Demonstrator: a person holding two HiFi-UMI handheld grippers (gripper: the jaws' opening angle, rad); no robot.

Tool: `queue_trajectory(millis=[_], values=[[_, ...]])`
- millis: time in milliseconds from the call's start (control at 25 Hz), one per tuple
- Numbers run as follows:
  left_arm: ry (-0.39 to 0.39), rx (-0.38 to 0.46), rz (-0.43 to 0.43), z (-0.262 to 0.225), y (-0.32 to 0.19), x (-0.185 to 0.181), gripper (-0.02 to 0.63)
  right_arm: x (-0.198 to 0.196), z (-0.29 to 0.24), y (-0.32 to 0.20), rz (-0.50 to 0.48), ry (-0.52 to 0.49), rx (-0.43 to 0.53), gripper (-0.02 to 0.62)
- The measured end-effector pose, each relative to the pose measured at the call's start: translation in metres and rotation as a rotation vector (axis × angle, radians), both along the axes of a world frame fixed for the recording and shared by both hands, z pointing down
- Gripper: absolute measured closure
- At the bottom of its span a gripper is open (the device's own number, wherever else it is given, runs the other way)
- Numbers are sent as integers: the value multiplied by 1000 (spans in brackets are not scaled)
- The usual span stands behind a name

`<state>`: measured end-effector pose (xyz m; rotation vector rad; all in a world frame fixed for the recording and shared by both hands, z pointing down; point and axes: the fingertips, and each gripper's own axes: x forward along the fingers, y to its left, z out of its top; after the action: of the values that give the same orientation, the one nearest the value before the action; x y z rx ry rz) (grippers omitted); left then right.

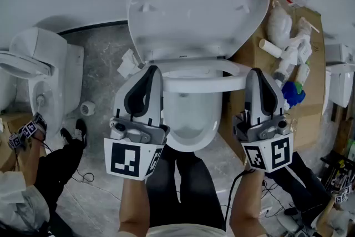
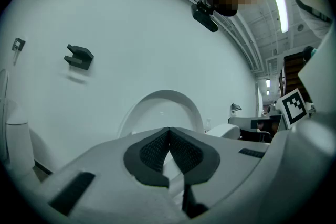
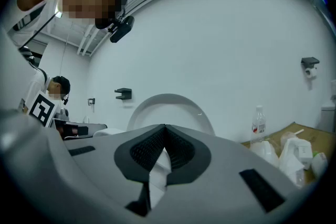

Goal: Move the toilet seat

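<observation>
Head view: the smooth white oval toilet seat (image 1: 205, 81) sits just below the raised, rounded lid (image 1: 197, 8), with the left gripper (image 1: 151, 71) under the lid's left edge and the right gripper (image 1: 257, 72) under its right. Left gripper view: ribbed black pads (image 2: 149, 152) are pinched together on nothing, the lid arching beyond. Right gripper view: mesh-textured pads (image 3: 149, 150) are likewise closed and empty, and a clear plastic bottle (image 3: 258, 124) stands right of the lid.

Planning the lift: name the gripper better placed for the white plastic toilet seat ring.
Left, narrowly. The left gripper overlaps the white plastic toilet seat ring at its left end; the right gripper sits just outside its right end. Both are shut, empty.
</observation>
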<state>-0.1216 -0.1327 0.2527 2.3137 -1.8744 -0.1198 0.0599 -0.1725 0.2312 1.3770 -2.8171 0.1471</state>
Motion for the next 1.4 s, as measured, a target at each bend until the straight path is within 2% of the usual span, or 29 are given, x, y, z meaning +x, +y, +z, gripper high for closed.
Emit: queue_trajectory(millis=[1400], values=[[-25,20,-22,-6,-52,-14,597,-14,-6,-58,-19,-19,22,583]])
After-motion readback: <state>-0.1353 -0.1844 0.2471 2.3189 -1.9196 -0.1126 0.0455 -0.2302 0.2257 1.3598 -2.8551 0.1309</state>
